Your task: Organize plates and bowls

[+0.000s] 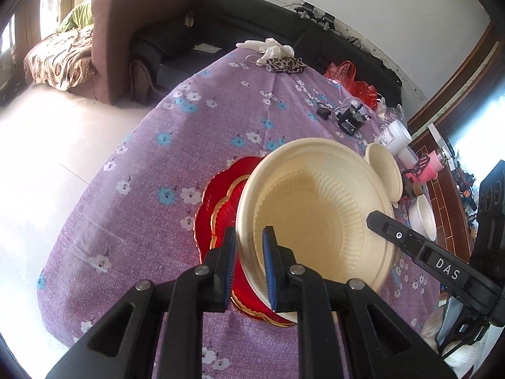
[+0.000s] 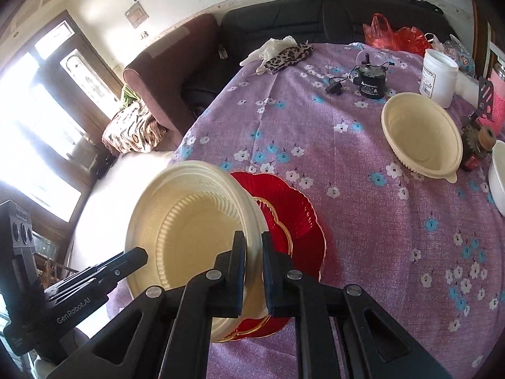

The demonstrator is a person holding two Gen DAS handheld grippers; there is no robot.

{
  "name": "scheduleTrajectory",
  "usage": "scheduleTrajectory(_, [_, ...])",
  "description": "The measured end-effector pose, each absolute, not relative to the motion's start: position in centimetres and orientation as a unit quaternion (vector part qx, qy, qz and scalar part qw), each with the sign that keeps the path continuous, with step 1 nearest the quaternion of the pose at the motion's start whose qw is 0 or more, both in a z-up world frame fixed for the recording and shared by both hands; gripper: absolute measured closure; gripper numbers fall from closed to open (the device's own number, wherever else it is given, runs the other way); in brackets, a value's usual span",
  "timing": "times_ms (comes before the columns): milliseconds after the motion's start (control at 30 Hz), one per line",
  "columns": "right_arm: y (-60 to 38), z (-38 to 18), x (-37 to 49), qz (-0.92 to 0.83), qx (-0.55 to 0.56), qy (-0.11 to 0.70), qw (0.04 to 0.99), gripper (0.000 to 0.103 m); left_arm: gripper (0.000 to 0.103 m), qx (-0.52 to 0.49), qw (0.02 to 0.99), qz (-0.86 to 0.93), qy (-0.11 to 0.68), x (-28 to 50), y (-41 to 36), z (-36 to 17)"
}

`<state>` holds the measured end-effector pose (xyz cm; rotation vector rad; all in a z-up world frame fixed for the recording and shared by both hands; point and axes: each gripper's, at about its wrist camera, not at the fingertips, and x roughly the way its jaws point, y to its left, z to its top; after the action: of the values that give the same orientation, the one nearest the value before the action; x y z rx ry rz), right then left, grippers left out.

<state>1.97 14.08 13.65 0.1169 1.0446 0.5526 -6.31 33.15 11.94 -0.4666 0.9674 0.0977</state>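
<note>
A table draped in a purple flowered cloth (image 2: pixel 363 189) stands in a living room beside a dark sofa (image 1: pixel 252 15). Both grippers clamp opposite rims of one cream bowl (image 1: pixel 315 208), held tilted just above the stacked red plates (image 2: pixel 293 214): the left gripper (image 1: pixel 251 262) on one edge, the right gripper (image 2: pixel 252 268) on the other. A second cream bowl (image 2: pixel 421 134) sits well apart, near a white jar (image 2: pixel 438 77).

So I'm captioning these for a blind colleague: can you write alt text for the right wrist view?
The right hand-held gripper pinches the rim of a cream bowl above stacked red plates, the left hand-held gripper gripping its opposite rim. A second cream bowl sits farther off on the purple floral tablecloth.
</note>
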Motion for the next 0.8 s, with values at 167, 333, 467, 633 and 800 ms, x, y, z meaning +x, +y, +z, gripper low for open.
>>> scheduleTrajectory(167, [14.3,13.9,2.0,0.247,0.041,0.484,0.838,0.091,0.054,-0.214,0.865,0.057,0.45,-6.3,33.3,12.3])
scheduleTrajectory(333, [14.3,13.4,2.7,0.234,0.037,0.486,0.841,0.086,0.052,-0.211,0.872,0.065,0.438,-6.3,33.6,12.9])
scheduleTrajectory(467, [14.3,13.3,2.8,0.231,0.03,0.479,0.846,0.062,0.052,-0.207,0.879,0.074,0.422,-6.7,33.8,13.9])
scheduleTrajectory(633, [12.9,14.5,2.6,0.24,0.061,0.453,0.856,0.043,0.046,-0.206,0.895,0.071,0.39,-7.9,33.7,15.7])
scheduleTrajectory(800, [9.8,16.3,2.0,0.241,0.085,0.427,0.867,0.043,0.039,-0.176,0.917,0.065,0.352,-9.1,31.4,18.2])
